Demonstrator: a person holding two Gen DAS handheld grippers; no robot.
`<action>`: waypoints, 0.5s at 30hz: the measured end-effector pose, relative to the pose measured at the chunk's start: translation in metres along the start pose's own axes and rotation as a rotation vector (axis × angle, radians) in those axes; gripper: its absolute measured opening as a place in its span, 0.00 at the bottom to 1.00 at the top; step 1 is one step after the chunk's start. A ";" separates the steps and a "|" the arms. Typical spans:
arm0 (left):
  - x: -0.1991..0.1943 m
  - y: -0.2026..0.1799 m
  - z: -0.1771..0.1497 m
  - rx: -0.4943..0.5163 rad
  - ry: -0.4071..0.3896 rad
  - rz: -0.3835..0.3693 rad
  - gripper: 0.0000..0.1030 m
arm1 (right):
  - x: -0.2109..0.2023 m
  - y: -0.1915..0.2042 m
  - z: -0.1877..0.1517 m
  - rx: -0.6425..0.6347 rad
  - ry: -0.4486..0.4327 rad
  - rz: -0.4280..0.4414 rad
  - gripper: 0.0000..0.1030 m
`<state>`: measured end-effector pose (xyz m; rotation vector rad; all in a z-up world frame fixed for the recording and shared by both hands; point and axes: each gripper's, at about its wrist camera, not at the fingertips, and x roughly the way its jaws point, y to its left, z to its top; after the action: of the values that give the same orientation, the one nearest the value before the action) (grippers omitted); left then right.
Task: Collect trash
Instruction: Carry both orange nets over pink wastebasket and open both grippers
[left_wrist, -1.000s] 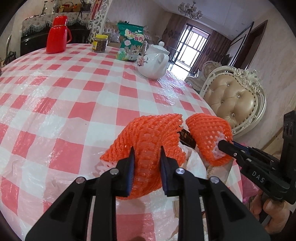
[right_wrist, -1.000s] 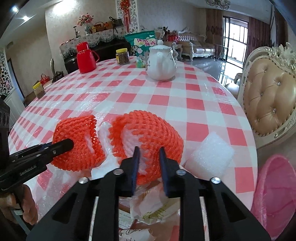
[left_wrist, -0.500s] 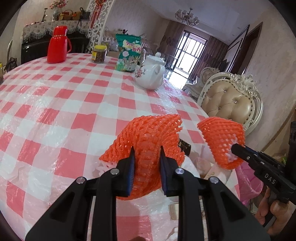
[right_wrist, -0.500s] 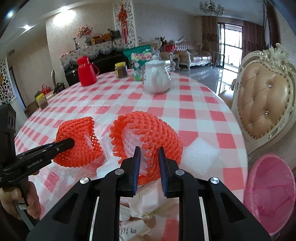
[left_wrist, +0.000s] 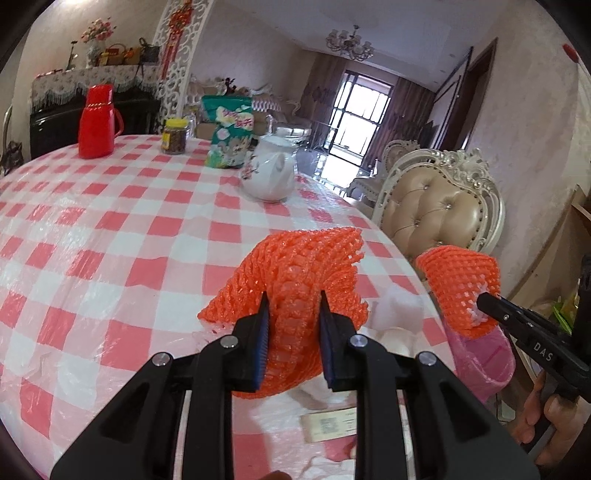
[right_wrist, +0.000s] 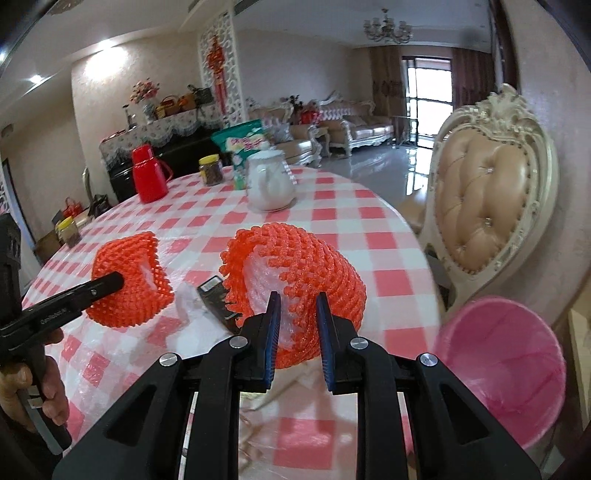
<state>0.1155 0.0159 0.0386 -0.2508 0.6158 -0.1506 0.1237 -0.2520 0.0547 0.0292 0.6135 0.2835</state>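
A: Since the pink bin (right_wrist: 506, 373) has come into fuller view over the last second, list the holdings.

B: Item one: left tongs (left_wrist: 293, 314), pinching an orange foam net (left_wrist: 295, 273), lifted off the checked worktop (left_wrist: 110, 229). Item two: right tongs (right_wrist: 297, 314), pinching a second orange foam net (right_wrist: 295, 269) with clear plastic tucked inside. Both have risen and swung toward the worktop's edge.

A: Bin location?

B: Off the edge, just right of and below the right tongs; beside the cream chair (right_wrist: 491, 206).

A: Remaining stock?

B: Under the tongs: a dark packet (right_wrist: 218, 299), paper scraps, white foam. Teapot (right_wrist: 269, 184), red flask (right_wrist: 149, 179) and jar (right_wrist: 211, 170) well beyond.

A: Meaning?

B: Carrying stage, likely; dropping next, more trash remains.
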 end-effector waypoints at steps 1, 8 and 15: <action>-0.001 -0.006 0.001 0.007 -0.002 -0.007 0.22 | -0.004 -0.005 -0.001 0.005 -0.008 -0.013 0.20; 0.000 -0.051 0.004 0.063 -0.003 -0.057 0.22 | -0.029 -0.042 -0.011 0.052 -0.034 -0.072 0.20; 0.008 -0.105 -0.001 0.119 0.014 -0.121 0.22 | -0.051 -0.086 -0.022 0.102 -0.049 -0.125 0.20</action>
<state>0.1143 -0.0867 0.0621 -0.1717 0.6032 -0.3053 0.0932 -0.3495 0.0558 0.0951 0.5786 0.1299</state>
